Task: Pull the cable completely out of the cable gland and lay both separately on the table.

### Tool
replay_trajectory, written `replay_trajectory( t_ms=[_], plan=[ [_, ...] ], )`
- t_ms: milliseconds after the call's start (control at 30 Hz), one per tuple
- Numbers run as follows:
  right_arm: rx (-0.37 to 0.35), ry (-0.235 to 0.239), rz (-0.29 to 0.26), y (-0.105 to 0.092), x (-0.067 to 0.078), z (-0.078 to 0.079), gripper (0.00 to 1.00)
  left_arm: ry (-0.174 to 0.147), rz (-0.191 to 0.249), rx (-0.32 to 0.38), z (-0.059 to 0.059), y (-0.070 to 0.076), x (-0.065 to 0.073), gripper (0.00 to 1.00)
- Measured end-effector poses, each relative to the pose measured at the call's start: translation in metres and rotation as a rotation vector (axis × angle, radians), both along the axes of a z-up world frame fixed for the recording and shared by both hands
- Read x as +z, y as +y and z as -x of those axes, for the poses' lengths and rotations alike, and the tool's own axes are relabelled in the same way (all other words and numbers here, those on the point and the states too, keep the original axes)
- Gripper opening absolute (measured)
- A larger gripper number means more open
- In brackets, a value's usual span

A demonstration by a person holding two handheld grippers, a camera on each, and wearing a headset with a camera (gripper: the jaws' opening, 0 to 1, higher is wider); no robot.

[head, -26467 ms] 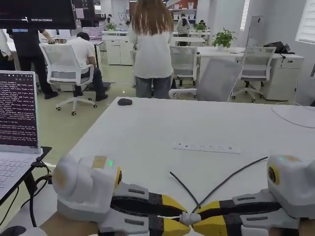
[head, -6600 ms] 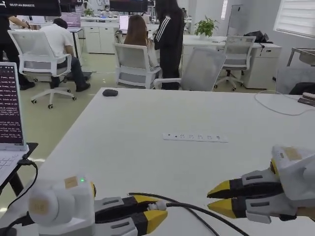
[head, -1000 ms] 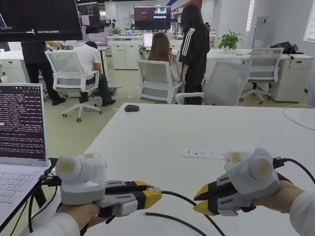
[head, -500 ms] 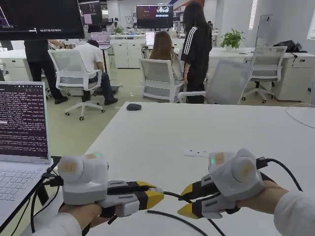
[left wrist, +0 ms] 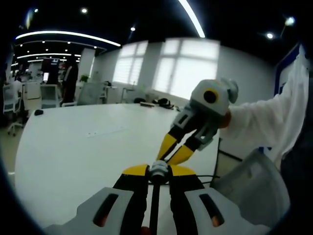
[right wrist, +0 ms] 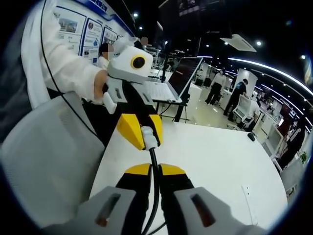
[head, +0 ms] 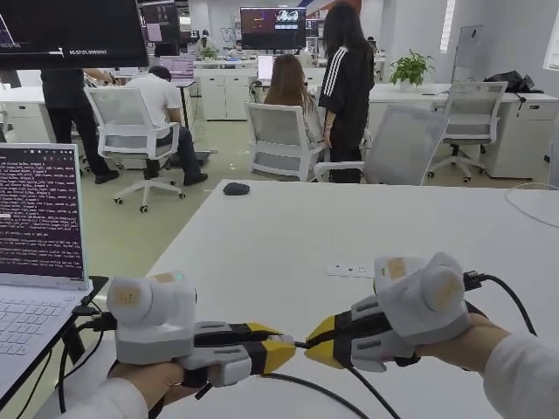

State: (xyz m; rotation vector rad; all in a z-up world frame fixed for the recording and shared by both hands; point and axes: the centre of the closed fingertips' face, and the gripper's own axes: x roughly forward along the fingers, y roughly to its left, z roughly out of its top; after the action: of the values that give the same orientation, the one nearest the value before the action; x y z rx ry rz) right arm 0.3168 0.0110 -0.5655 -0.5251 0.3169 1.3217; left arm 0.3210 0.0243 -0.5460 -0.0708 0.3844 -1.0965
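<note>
While the left claw [head: 281, 344] is clamping the pale cable gland [left wrist: 159, 171] between its yellow tips, the right claw [head: 313, 345] is gripping the black cable [right wrist: 154, 164] just beside the gland, its jaws drawn together with the cord running between them. Both are hanging tip to tip in the lower middle of the head view, above the near edge of the white bench [head: 288, 236], and slack cable is looping below them at the bottom of the frame. The cable is threaded through the gland, so by my reading the pull is only beginning. To do it well, the right hand should be drawing straight back along the gland's axis, not sideways, while the left is holding firm without twisting. A grip this close to the gland is giving little cord to haul on, so fresh grips further along are probably going to be needed. The risk is the smooth cord slipping through the tips, or the small gland popping out of the left claw.
</note>
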Motion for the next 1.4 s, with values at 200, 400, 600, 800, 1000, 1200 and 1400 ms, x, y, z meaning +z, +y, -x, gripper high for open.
replay_trajectory(
  t_ms=[200, 400, 600, 800, 1000, 1200, 1400],
  plan=[
    [-0.006, -0.004, 0.002, -0.005, 0.0, -0.002, 0.03, 0.003, 0.016, 0.012, -0.002, 0.005, 0.002, 0.17],
    [-0.048, 0.021, 0.014, -0.021, -0.006, -0.007, 0.03, 0.005, 0.046, 0.049, -0.007, 0.016, 0.007, 0.17],
    [-0.072, 0.03, 0.027, -0.032, -0.009, -0.009, 0.02, 0.008, 0.046, 0.062, -0.007, 0.022, 0.005, 0.17],
    [-0.092, 0.04, 0.058, -0.043, -0.014, -0.012, 0.02, 0.009, 0.036, 0.077, -0.004, 0.032, 0.002, 0.17],
    [-0.12, 0.068, 0.069, -0.047, -0.02, -0.019, 0.02, 0.012, 0.024, 0.108, -0.003, 0.05, -0.004, 0.17],
    [-0.147, 0.103, 0.089, -0.049, -0.031, -0.025, 0.02, 0.026, 0.023, 0.142, 0.002, 0.072, -0.009, 0.17],
    [-0.195, 0.142, 0.11, -0.048, -0.04, -0.039, 0.02, 0.045, 0.052, 0.195, 0.003, 0.09, -0.015, 0.17]
  ],
)
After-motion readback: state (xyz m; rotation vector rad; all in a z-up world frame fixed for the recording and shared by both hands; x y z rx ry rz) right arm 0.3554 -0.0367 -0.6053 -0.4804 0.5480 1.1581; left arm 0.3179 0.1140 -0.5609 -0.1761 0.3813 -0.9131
